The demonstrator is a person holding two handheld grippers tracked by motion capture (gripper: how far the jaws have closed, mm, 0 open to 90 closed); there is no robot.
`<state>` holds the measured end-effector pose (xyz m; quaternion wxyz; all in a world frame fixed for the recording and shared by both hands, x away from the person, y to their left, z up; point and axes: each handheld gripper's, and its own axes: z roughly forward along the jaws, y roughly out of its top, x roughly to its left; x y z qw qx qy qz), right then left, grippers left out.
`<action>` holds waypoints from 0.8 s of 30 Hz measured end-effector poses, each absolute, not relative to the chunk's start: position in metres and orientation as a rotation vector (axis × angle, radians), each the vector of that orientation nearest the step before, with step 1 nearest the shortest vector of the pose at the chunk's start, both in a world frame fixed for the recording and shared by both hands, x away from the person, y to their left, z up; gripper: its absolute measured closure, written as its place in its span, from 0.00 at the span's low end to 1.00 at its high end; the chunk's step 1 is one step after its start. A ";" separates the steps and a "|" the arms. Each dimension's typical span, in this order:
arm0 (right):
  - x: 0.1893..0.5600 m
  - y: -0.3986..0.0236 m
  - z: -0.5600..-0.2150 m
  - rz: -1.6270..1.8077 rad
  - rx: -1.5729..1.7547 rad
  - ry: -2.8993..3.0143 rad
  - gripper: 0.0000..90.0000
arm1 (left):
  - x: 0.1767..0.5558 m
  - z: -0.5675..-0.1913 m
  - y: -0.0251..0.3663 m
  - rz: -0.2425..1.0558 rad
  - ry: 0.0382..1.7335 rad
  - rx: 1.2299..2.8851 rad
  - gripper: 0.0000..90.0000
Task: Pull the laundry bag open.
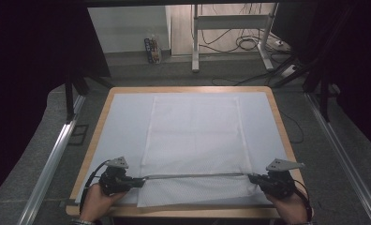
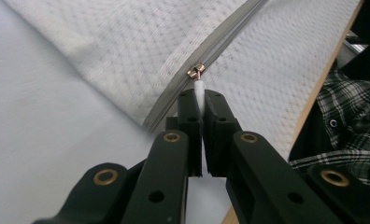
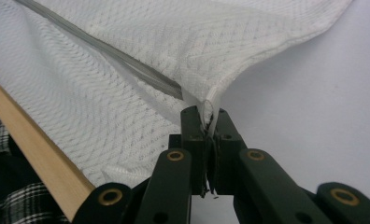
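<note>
No readable text, labels, brands, numbers or signs anywhere

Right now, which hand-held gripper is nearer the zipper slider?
Left. The left hand-held gripper is clamped on the pull tab at the zipper slider; the right hand-held gripper pinches the cover's opposite edge.

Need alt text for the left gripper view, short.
The left hand-held gripper is shut on the white zipper pull of a white mesh fabric cover, at the end of its grey zipper. The cover lies on a pale mat; a plaid sleeve shows beyond the table edge.
</note>
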<state>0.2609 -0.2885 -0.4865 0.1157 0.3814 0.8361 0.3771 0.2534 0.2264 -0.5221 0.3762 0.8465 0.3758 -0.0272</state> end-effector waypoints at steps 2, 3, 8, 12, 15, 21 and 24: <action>0.261 -0.288 -0.487 1.106 1.120 2.454 0.95 | 0.253 -0.522 0.229 -0.059 0.973 2.166 0.97; 0.261 -0.288 -0.487 1.099 1.121 2.448 0.95 | 0.253 -0.522 0.230 -0.053 0.978 2.165 0.97; 0.261 -0.289 -0.488 1.091 1.135 2.446 0.95 | 0.251 -0.523 0.239 -0.036 1.014 2.151 0.97; 0.261 -0.288 -0.488 1.076 1.135 2.451 0.95 | 0.250 -0.523 0.243 -0.016 1.041 2.148 0.97; 0.261 -0.288 -0.488 1.081 1.136 2.456 0.95 | 0.250 -0.523 0.246 0.016 1.063 2.152 0.97; 0.260 -0.286 -0.489 1.080 1.134 2.460 0.95 | 0.251 -0.522 0.248 0.024 1.095 2.146 0.97; 0.258 -0.284 -0.490 1.063 1.108 2.473 0.94 | 0.250 -0.522 0.250 0.000 1.090 2.139 0.97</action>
